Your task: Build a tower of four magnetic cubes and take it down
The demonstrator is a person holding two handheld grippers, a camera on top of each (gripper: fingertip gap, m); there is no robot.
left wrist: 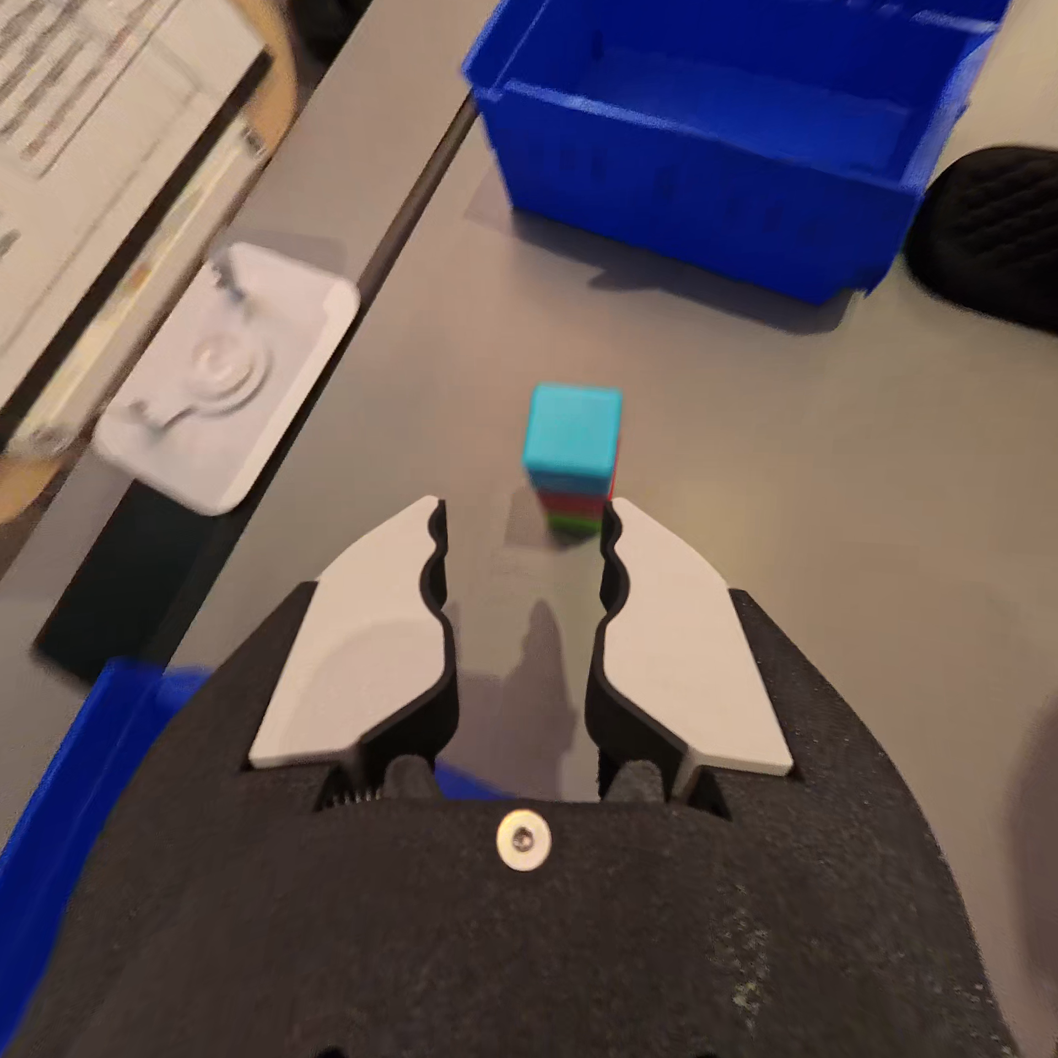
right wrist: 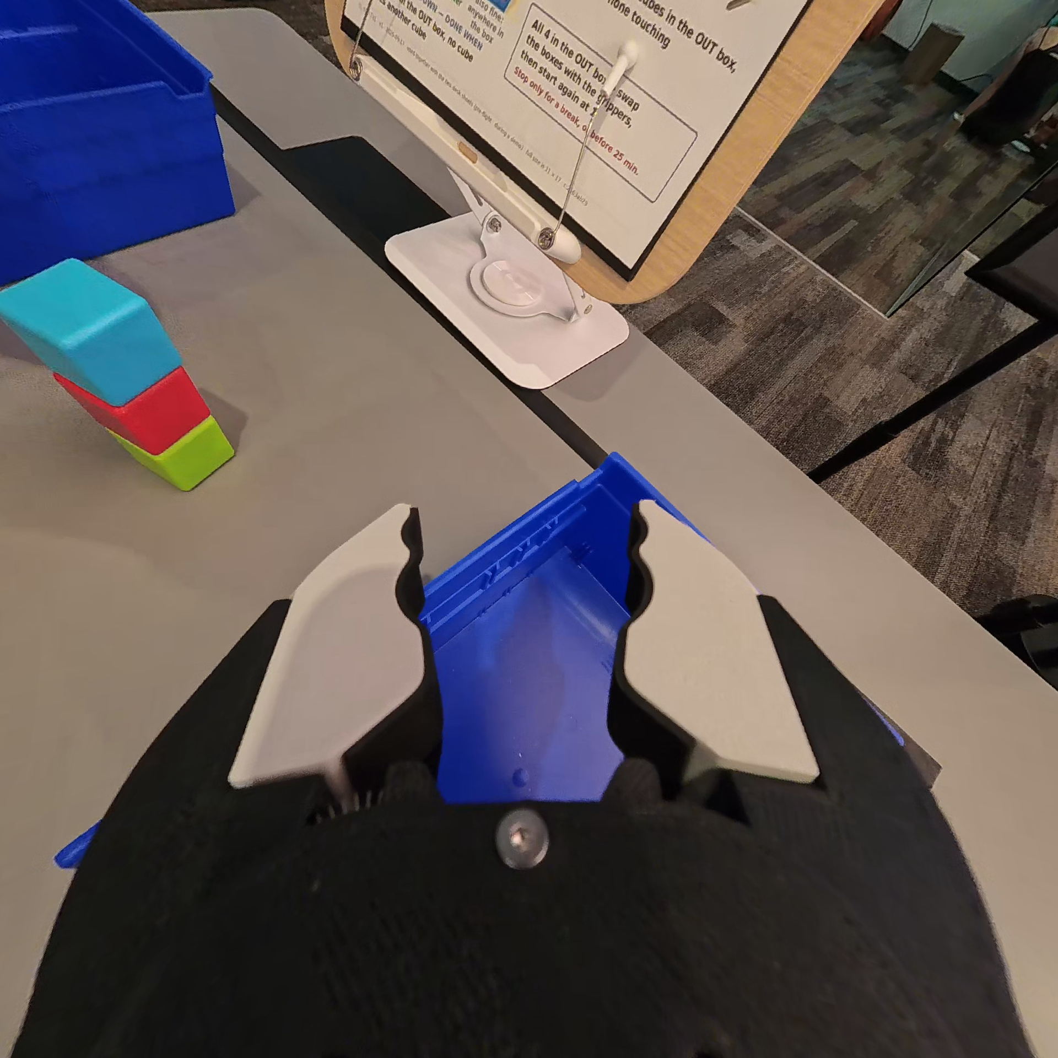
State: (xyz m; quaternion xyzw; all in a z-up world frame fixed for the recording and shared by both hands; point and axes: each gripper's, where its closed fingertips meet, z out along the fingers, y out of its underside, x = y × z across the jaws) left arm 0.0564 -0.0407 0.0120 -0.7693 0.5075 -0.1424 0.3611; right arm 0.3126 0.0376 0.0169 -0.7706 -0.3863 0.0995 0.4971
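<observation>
Grainy black housings with smooth grey finger plates and wavy black inner pads frame both views; the left gripper (left wrist: 524, 518) hangs with its jaws apart and empty over the matte grey table (left wrist: 744, 572), the right gripper (right wrist: 524, 515) likewise spread and empty above a glossy blue bin (right wrist: 526, 658). Just beyond the left tips stands the tower (left wrist: 572, 464), long axis upright: turquoise cube (right wrist: 91, 326) on red cube (right wrist: 149, 409) on green cube (right wrist: 186, 455), edges rounded. Farther off sits a second blue bin (left wrist: 715, 189) and a white stand (right wrist: 509, 320) holding a wood-framed sign
</observation>
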